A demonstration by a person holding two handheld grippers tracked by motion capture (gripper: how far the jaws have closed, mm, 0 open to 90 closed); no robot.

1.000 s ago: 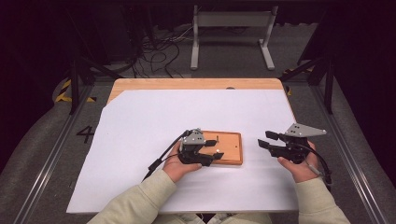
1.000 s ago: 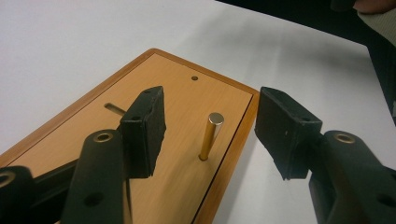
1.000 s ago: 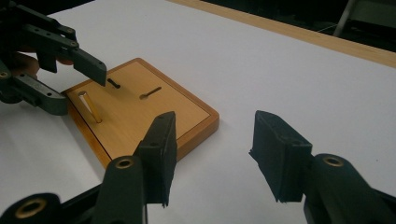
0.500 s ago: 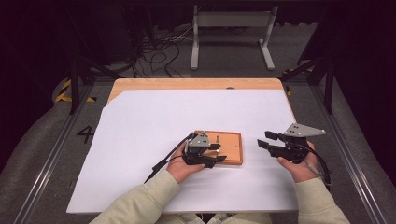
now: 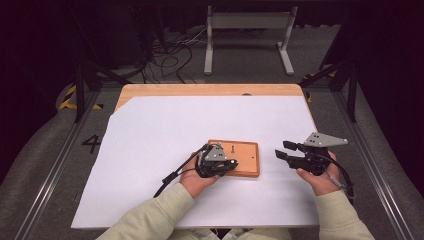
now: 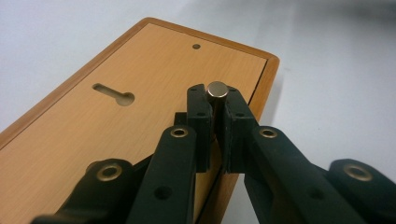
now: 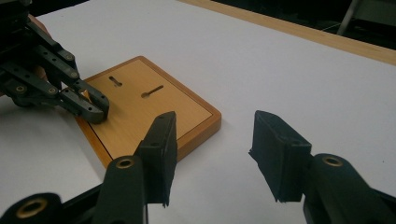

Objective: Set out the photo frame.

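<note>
1. Left gripper (image 6: 213, 119): jaws have just been closing, now clamped on a short metal pin (image 6: 217, 91) at the wooden board's (image 5: 247, 155) near edge.
2. Right gripper (image 7: 212, 154): jaws apart, empty, right of the board.
3. The board is flat, rounded-cornered, with keyhole slots (image 7: 152, 91).

The setting was a laboratory recording station. A wooden table (image 5: 210, 90) covered with a white sheet (image 5: 200, 125) stood between aluminium frame rails (image 5: 55, 165). Loose cables (image 5: 165, 55) lay on the grey floor behind, near a metal stand (image 5: 247, 30) and a black-curtained surround.
</note>
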